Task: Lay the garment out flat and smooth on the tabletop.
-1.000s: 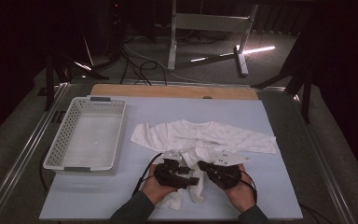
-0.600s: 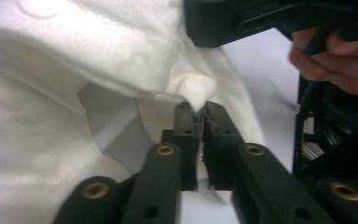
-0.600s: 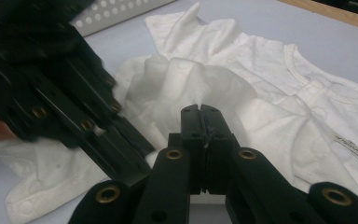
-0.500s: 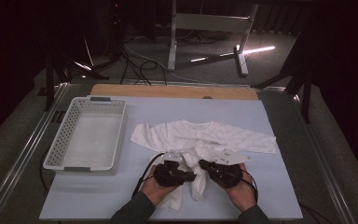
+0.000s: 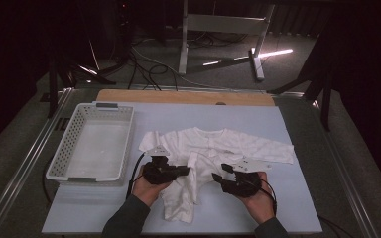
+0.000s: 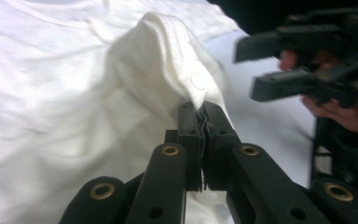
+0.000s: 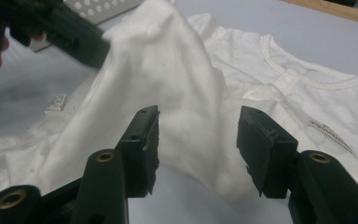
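A white baby garment [image 5: 213,144] lies spread on the pale blue table top [image 5: 258,124], its lower part trailing toward the front edge. My left gripper [image 5: 185,170] is shut on a raised fold of the garment [image 6: 158,60], the cloth pinched between its pads [image 6: 189,126]. My right gripper [image 5: 219,177] sits just right of that fold; its jaws have just been opening and stand apart in front of the lifted cloth [image 7: 182,84], pads [image 7: 147,135] off it. Each gripper shows in the other's view: the right gripper [image 6: 303,60] and the left gripper [image 7: 51,28].
A white perforated basket [image 5: 62,153] with nothing in it stands at the table's left, close to my left hand. A wooden strip [image 5: 188,96] runs along the far edge. Bare table lies to the right of the garment and along the front.
The left gripper has closed on the garment fold and moved left and up, lifting the cloth. The right gripper's jaws have parted and let go of the cloth; that hand stayed in place.
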`<state>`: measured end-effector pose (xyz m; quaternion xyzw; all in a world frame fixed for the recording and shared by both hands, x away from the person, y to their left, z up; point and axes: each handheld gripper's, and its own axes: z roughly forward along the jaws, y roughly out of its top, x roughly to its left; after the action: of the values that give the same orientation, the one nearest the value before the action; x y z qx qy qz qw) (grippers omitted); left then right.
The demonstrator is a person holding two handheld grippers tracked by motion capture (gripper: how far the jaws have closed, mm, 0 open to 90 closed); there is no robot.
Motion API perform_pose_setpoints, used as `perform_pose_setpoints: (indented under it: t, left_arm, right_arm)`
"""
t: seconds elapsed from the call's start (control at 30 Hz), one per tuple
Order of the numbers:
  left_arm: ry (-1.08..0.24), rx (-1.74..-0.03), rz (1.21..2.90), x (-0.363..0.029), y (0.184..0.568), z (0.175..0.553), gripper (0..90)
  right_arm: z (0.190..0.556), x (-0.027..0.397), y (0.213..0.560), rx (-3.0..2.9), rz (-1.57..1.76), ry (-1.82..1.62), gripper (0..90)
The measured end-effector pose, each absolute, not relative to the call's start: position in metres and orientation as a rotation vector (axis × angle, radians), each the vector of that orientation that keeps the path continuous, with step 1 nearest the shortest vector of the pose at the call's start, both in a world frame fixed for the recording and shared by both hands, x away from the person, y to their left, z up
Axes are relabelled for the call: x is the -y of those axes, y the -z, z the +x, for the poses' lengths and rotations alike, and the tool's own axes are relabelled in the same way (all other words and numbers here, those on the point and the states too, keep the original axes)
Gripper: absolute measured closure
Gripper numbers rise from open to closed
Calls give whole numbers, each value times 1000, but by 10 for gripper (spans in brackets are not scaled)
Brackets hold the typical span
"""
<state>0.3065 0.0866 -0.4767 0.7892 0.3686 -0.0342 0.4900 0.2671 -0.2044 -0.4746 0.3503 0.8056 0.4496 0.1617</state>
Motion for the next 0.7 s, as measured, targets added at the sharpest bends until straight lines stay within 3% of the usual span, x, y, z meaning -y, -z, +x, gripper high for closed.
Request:
perform_pose_setpoints:
  t: [0.33, 0.37, 0.53, 0.7]
  left_arm:
    - [-22, -1028, 1925, -91, 478, 323, 872]
    - [-25, -1034, 1923, -91, 478, 323, 847]
    - [-28, -1003, 1888, -88, 476, 315, 549]
    - [-48, -944, 1851, -83, 471, 307, 412]
  right_arm:
    - [267, 204, 476, -2303, 993, -1252, 478]
    - [267, 205, 476, -2301, 997, -1252, 477]
    - [268, 210, 473, -2278, 1018, -1260, 452]
    - [268, 216, 471, -2248, 1040, -1270, 413]
